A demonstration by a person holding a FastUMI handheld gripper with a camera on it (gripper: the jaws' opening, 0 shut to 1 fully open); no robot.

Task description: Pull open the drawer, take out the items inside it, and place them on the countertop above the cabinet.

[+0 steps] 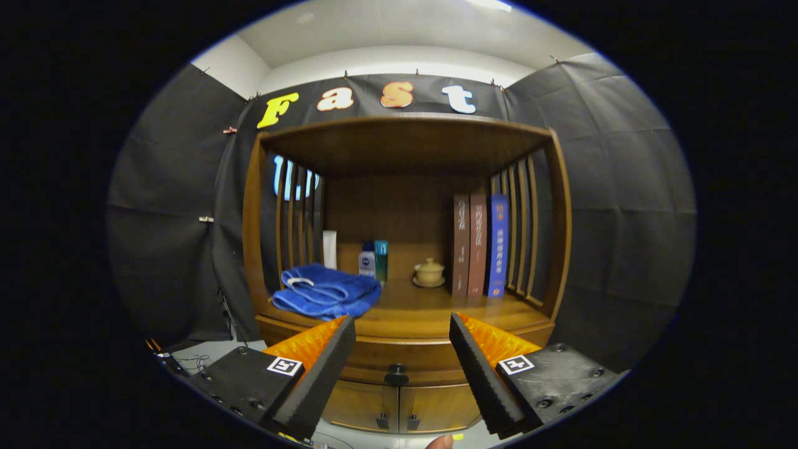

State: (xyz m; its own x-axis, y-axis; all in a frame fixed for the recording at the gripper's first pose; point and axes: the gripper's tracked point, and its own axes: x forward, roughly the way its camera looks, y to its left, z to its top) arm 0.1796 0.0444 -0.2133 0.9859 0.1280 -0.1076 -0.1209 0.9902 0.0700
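Gripper [402,327] fingers spread wide, holding nothing. Drawer [399,362] closed; its dark knob [396,375] sits between the fingers, slightly ahead. On the counter [430,305] above: blue towel [327,291] at 10 o'clock from the knob, books [479,244] at 1 o'clock.

- The gripper view rides on the gripper [402,327] and looks forward along its two spread fingers, which rise from the bottom of the view.
- It faces the cabinet [405,249] head-on, level with the countertop [424,308].
- It stands near: the drawer knob [396,374] sits between the fingers, just beyond them, and the shelf top is in view.
- The fisheye bends the cabinet's sides outward and takes in the booth's walls and ceiling.
- The low doors [399,408] are perhaps cut off below.
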